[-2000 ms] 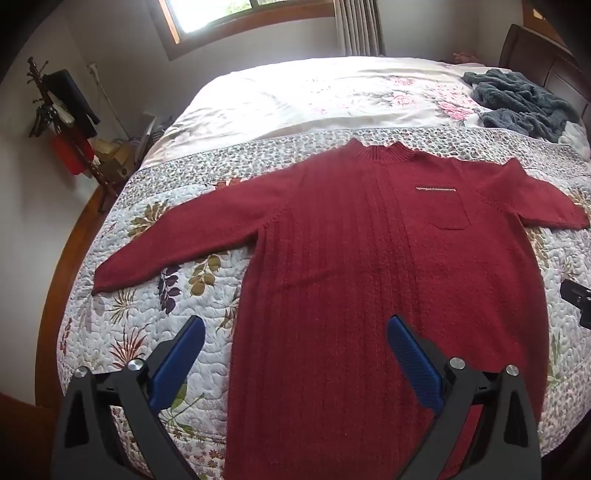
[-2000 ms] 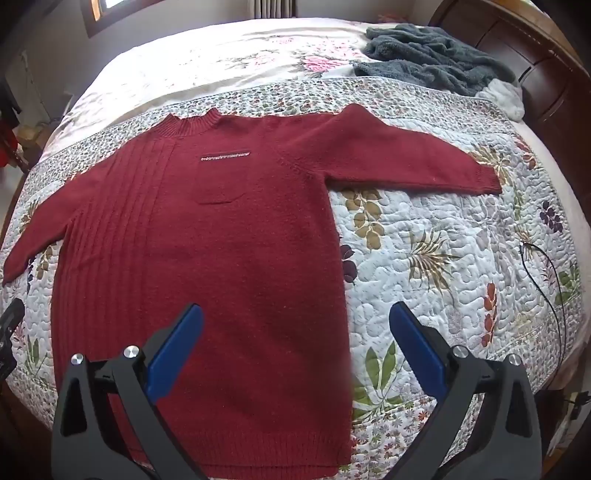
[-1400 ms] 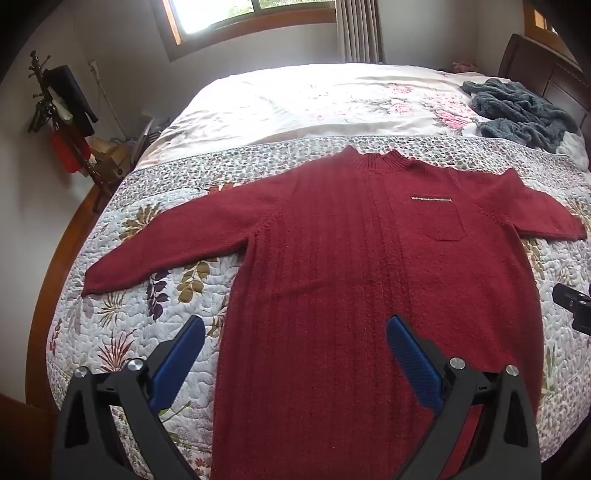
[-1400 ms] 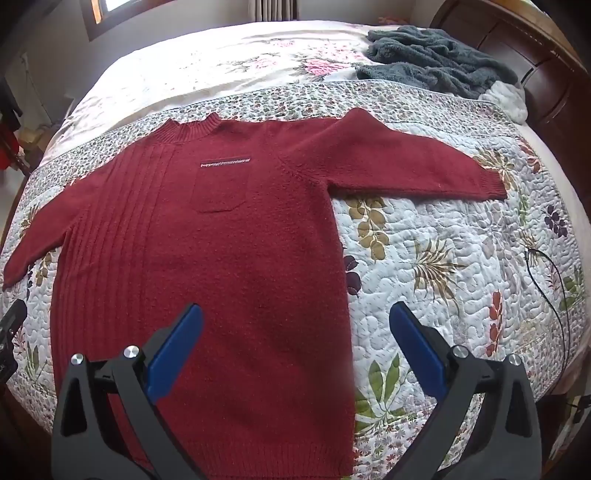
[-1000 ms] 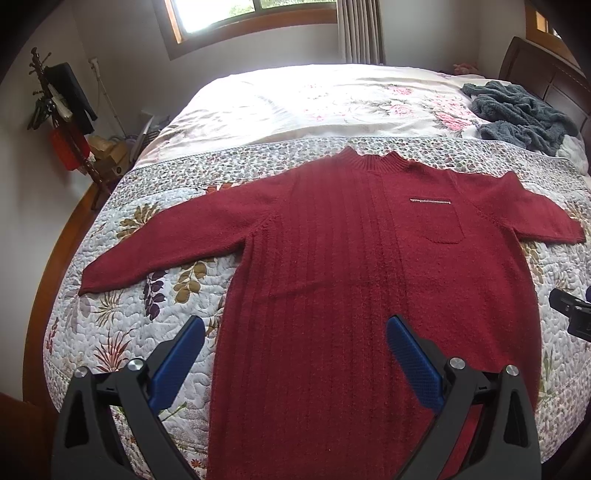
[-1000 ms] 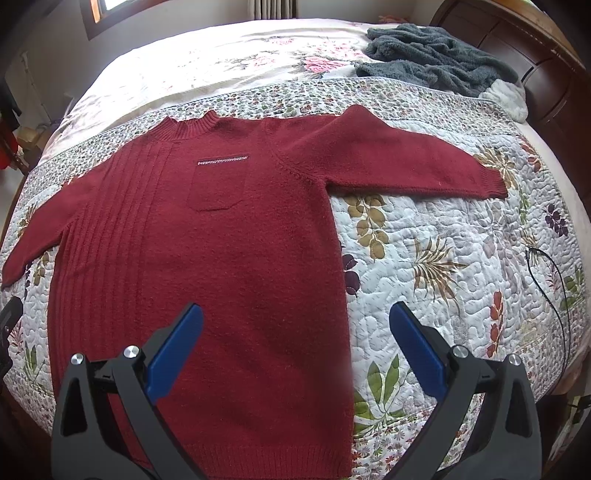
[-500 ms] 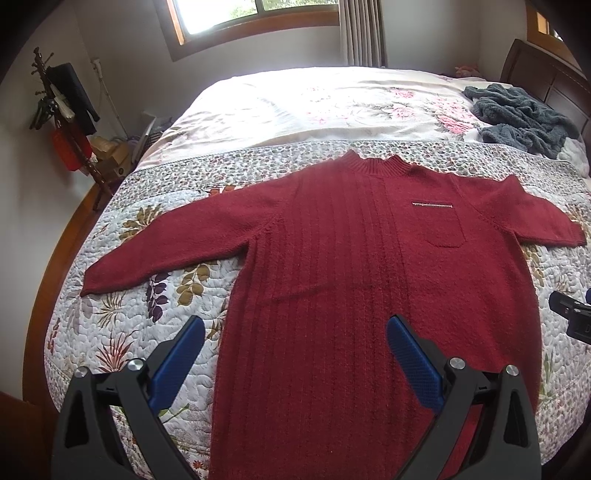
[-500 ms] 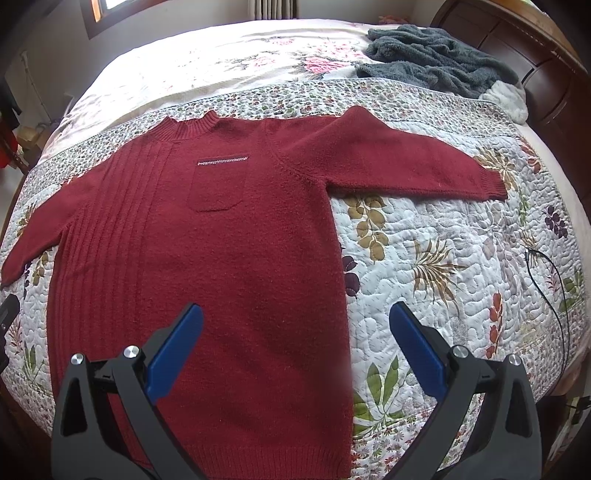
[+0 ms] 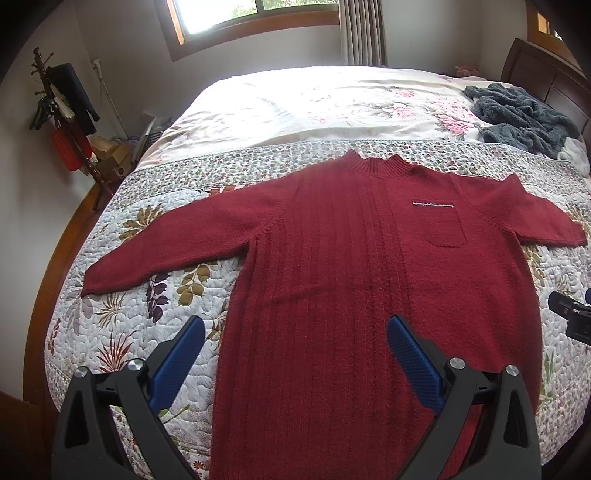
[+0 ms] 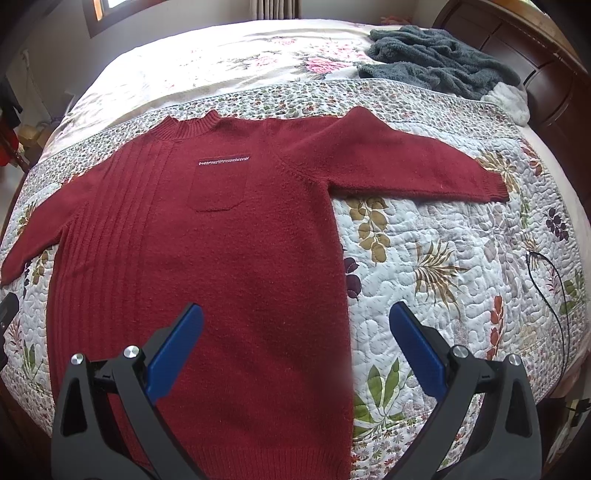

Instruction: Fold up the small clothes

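Red knit sweater (image 9: 354, 280) is laid flat, front up, sleeves spread to 9 and 3 o'clock, on floral quilt (image 9: 122, 295). Left gripper (image 9: 295, 332) is held over its lower body, fingers wide apart, nothing gripped. Right gripper (image 10: 295, 325) is spread wide above the hem's right edge. Grey fleece blanket (image 10: 436, 59) is seen at 1 o'clock.

light: daylight from far window (image 9: 255, 14) | glare: far bed (image 9: 295, 99) washed out | edges: fisheye-bent, dark corners | focus: sharp
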Action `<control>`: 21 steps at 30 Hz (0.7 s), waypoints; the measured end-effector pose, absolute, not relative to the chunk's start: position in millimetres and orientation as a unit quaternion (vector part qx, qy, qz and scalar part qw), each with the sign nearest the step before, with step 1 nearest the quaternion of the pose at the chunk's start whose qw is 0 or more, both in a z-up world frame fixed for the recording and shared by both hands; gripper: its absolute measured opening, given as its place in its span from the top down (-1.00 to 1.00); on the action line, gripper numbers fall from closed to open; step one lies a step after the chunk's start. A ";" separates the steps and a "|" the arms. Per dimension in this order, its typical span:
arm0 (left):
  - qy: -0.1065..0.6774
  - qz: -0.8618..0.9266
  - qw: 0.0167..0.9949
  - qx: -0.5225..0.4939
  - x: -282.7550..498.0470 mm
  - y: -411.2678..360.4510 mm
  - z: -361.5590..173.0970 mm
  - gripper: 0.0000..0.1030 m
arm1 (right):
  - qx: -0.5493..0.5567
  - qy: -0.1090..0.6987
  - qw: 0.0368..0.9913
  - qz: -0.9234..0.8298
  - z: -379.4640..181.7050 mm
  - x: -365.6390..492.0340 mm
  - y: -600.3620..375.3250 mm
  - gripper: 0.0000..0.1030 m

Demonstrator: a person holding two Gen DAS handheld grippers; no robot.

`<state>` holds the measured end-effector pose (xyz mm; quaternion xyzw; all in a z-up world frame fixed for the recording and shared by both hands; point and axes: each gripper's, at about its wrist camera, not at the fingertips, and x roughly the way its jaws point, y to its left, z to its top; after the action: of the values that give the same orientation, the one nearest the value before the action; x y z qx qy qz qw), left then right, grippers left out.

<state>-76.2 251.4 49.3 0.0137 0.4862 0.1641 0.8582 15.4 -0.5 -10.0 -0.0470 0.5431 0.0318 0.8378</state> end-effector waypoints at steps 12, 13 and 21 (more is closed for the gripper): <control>0.481 0.170 0.860 0.013 -77.7 253.4 53.7 -0.92 | -0.047 0.537 0.842 0.032 -4.9 15.1 -0.3 -0.94; 0.481 0.171 0.860 0.013 -78.0 253.6 53.7 -0.92 | -0.047 0.537 0.842 0.031 -4.8 15.2 0.3 -0.94; 0.481 0.171 0.860 0.012 -78.3 254.1 54.4 -0.92 | -0.049 0.536 0.842 0.030 -4.3 15.5 1.0 -0.94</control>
<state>-78.3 254.1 54.4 0.0124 0.4808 0.1712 0.8599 15.5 1.0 -4.3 -0.0486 0.5363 0.0304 0.8421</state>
